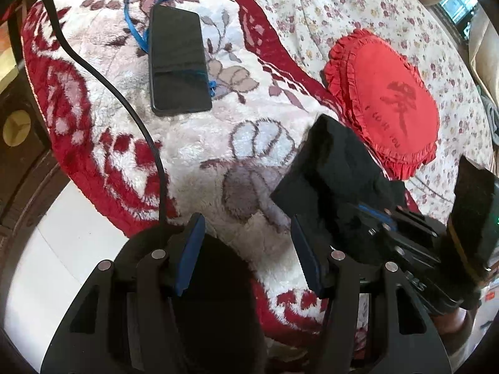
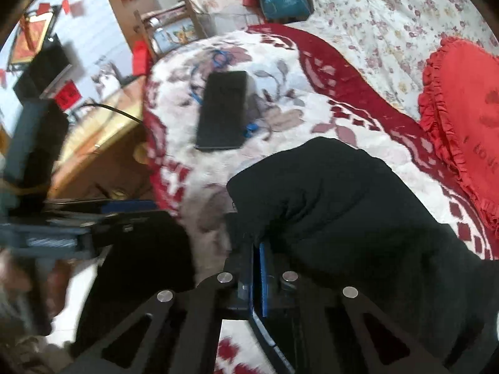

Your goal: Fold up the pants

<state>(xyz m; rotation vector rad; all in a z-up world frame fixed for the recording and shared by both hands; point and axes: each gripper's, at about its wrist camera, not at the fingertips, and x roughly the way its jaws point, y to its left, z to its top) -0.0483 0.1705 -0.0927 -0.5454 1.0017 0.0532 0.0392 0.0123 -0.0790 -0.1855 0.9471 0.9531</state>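
The black pants [image 2: 336,205] are bunched in a thick fold and held above the red-and-white fleece blanket [image 2: 280,115]. My right gripper [image 2: 257,265] is shut on the pants, its blue pads pressed together on the cloth. In the left wrist view the pants [image 1: 336,162] hang to the right, with the right gripper [image 1: 377,218] under them. My left gripper [image 1: 249,249] is open and empty over the blanket [image 1: 193,155], left of the pants. A dark patch of black cloth [image 1: 218,280] lies below its fingers.
A black phone [image 1: 177,62] with a blue strap [image 1: 140,6] lies on the blanket. A black cable [image 1: 109,78] crosses the blanket's left side. A red heart-shaped pillow [image 1: 386,99] lies on the floral sheet [image 1: 312,9]. The bed edge and white floor [image 1: 46,249] are at left.
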